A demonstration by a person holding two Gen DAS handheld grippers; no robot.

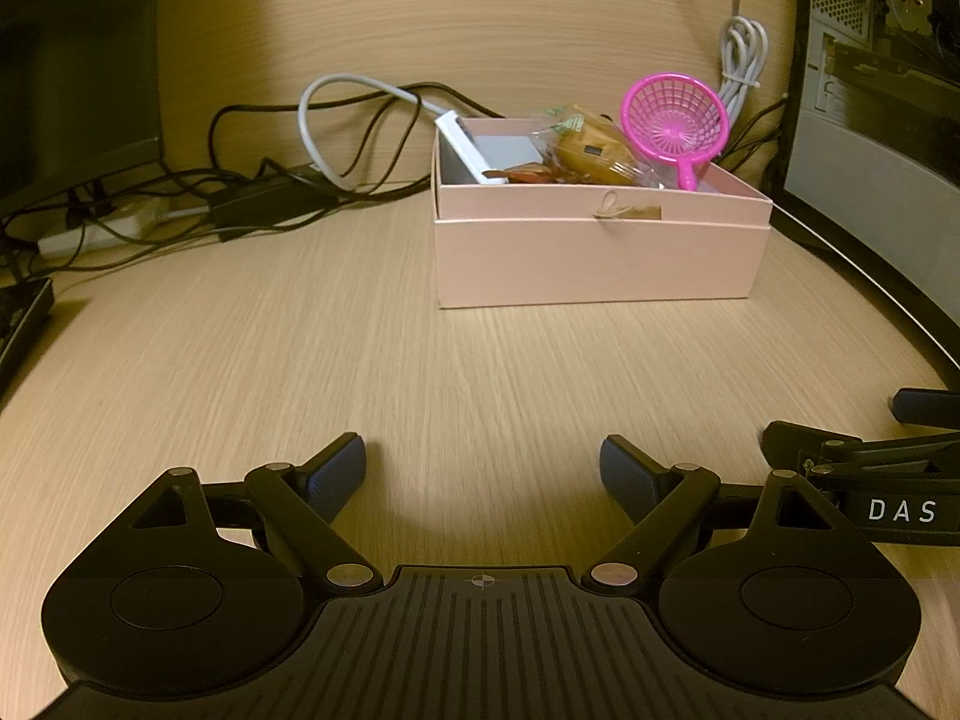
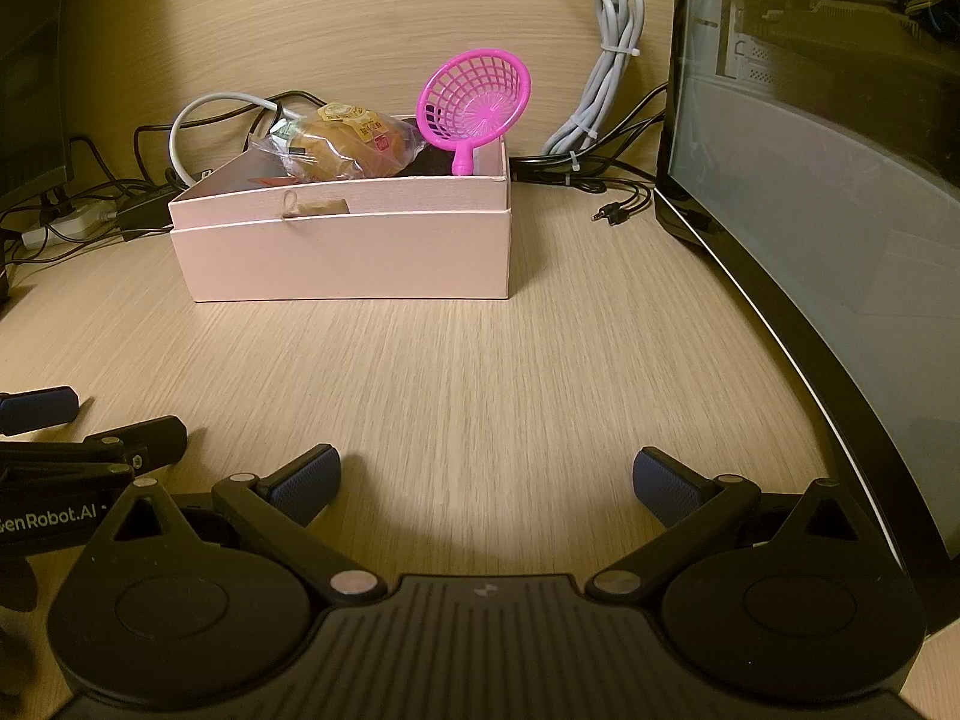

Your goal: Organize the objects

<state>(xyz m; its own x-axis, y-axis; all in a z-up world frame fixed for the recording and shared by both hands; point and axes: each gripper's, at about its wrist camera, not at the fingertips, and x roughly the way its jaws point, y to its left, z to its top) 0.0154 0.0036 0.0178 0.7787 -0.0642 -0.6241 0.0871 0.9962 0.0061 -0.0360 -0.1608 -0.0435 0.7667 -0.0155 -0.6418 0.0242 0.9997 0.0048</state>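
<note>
A pink box stands on the wooden desk ahead of both grippers. It holds a wrapped bun, a pink plastic strainer leaning upright at its right end, and a white flat item at its left end. My left gripper is open and empty, low over the desk, well short of the box. My right gripper is open and empty, beside it on the right. Each gripper shows at the edge of the other's view.
A tangle of black cables and a power strip lies at the back left. A coiled grey cable and a loose audio plug lie behind the box on the right. A curved dark monitor stands along the right edge.
</note>
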